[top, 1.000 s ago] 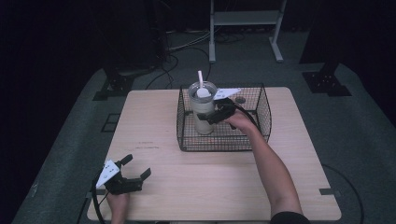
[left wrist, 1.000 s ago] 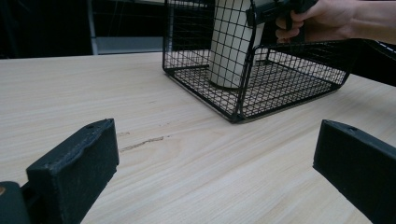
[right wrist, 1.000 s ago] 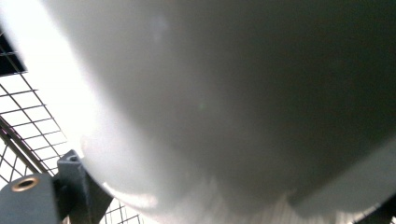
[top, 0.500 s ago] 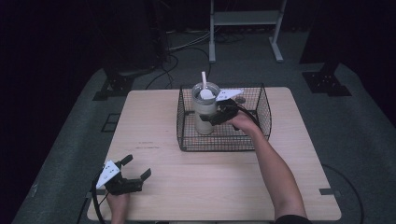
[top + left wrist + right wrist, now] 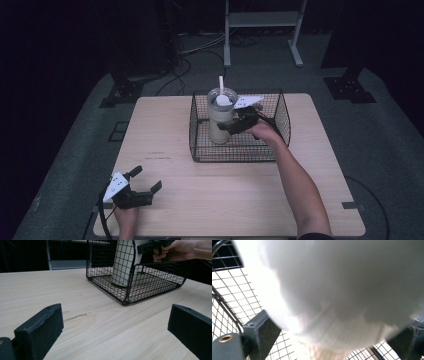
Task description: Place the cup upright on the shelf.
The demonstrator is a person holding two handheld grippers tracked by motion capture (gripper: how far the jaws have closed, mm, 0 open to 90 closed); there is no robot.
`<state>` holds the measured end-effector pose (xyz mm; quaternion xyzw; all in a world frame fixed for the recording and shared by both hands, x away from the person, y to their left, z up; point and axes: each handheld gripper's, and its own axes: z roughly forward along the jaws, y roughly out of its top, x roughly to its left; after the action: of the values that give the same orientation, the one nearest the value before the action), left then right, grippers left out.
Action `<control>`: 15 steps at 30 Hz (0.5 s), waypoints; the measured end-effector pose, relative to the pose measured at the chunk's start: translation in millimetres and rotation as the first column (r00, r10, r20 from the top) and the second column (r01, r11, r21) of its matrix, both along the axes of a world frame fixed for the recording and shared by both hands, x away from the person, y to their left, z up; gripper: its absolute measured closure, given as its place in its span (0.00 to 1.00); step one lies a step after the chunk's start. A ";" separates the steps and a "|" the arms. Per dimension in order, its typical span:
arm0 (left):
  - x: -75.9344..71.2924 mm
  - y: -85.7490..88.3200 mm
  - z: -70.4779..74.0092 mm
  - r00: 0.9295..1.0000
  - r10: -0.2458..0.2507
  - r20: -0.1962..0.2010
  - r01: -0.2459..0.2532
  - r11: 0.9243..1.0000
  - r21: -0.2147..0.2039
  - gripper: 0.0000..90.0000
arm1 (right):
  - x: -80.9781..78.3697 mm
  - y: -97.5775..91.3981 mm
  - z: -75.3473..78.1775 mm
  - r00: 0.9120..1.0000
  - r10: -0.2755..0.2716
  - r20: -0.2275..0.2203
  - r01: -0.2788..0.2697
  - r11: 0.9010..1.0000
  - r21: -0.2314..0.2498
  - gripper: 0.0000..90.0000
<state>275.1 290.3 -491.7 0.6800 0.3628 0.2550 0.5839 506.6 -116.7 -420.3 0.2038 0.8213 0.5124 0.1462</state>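
The right gripper (image 5: pixel 231 126) reaches into the wire basket (image 5: pixel 280 107) from its right side, jaws set on either side of the cup (image 5: pixel 220 122) and gripping its wall. In the right gripper view the cup (image 5: pixel 342 290) is a blurred white mass between the two jaws, with basket mesh (image 5: pixel 232 295) behind. The cup stands upright in the left part of the basket, a white spoon (image 5: pixel 221 92) standing up out of its mouth. The basket sits on the far middle of the table (image 5: pixel 165 130).

The left gripper (image 5: pixel 145 182) rests at the near left corner of the table, well apart from the basket, its jaws spread wide with nothing between them. In the left gripper view the basket (image 5: pixel 130 277) and cup (image 5: pixel 122 262) lie far ahead, and the right hand (image 5: pixel 180 250) holds its gripper at the top right.
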 end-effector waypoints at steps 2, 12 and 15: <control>0.0 -0.1 0.0 1.000 0.001 0.000 -0.001 1.000 0.001 0.00 | -1.2 -1.2 1.9 1.000 0.000 0.003 0.000 1.000 -0.004 0.09; 0.2 -0.6 0.0 1.000 0.002 0.000 -0.002 1.000 0.003 0.00 | -7.4 -11.4 11.7 1.000 -0.015 0.013 0.015 1.000 -0.027 0.09; 0.2 -0.7 0.0 1.000 0.002 -0.001 -0.002 1.000 0.002 0.00 | -10.1 -16.1 14.9 0.999 -0.030 0.010 0.031 0.999 -0.032 0.09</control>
<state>275.2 289.5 -491.7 0.6803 0.3636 0.2557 0.5827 496.5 -132.8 -405.4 0.2114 0.8257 0.4976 0.1613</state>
